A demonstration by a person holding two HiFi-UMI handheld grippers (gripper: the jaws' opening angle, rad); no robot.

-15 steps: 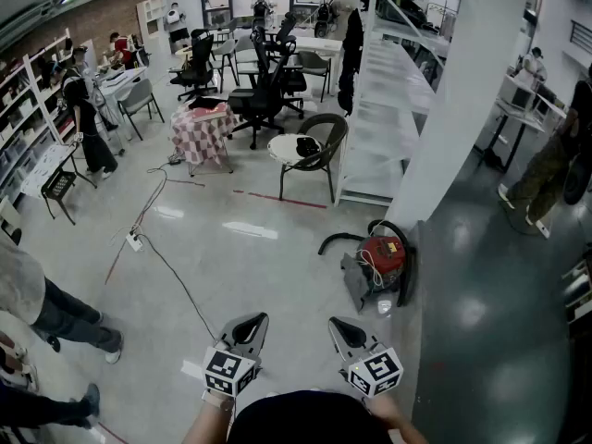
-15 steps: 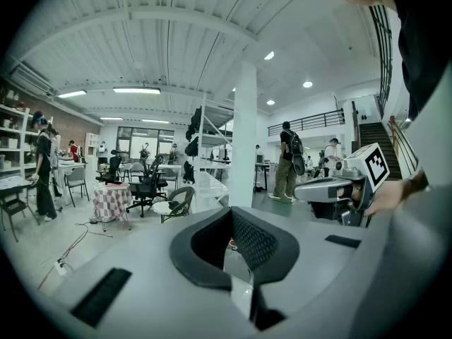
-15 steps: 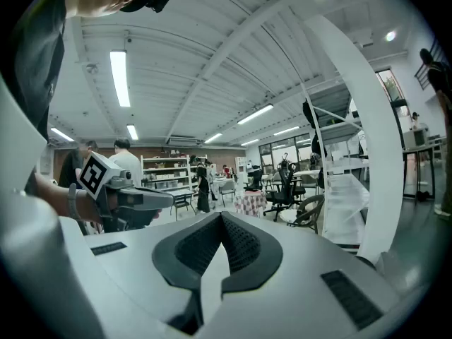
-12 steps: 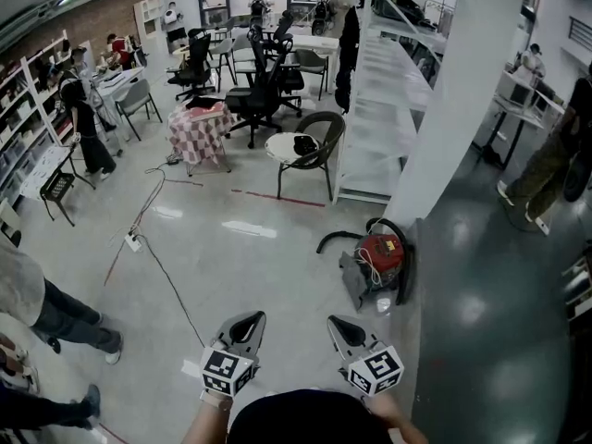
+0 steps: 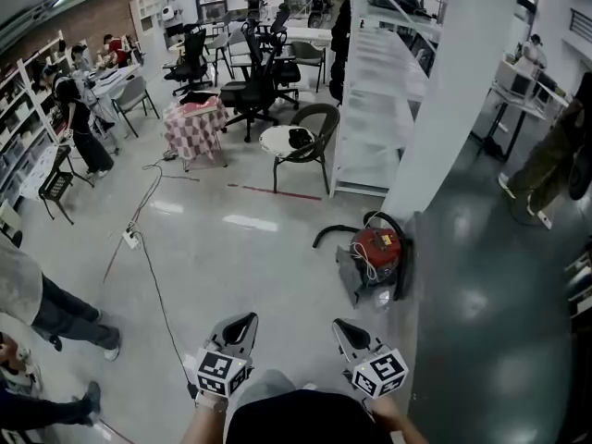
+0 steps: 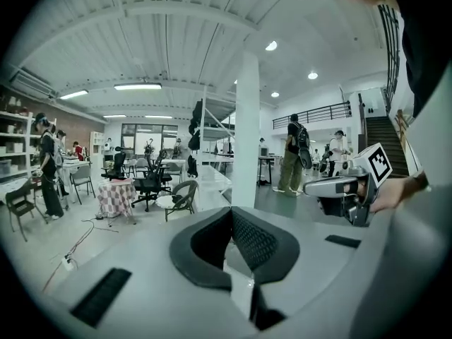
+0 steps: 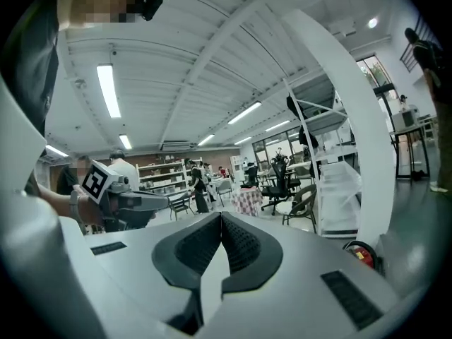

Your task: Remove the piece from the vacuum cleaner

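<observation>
Little has moved: the left gripper (image 5: 239,326) and right gripper (image 5: 346,331) stay low and level, side by side before the person's body, each with its jaws pressed together on nothing. Well ahead and right of the right gripper, the red vacuum cleaner (image 5: 377,250) sits on the floor (image 5: 250,266) beside the white pillar (image 5: 444,109).

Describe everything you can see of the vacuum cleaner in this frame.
The vacuum cleaner is a small red canister, plastic by its look, sitting on the floor at the foot of the white column. A black hose curves round its far and right side and trails left along the floor. A white cord lies looped on the red body. A grey part juts from its near-left side. Finer detail is too small to tell.
</observation>
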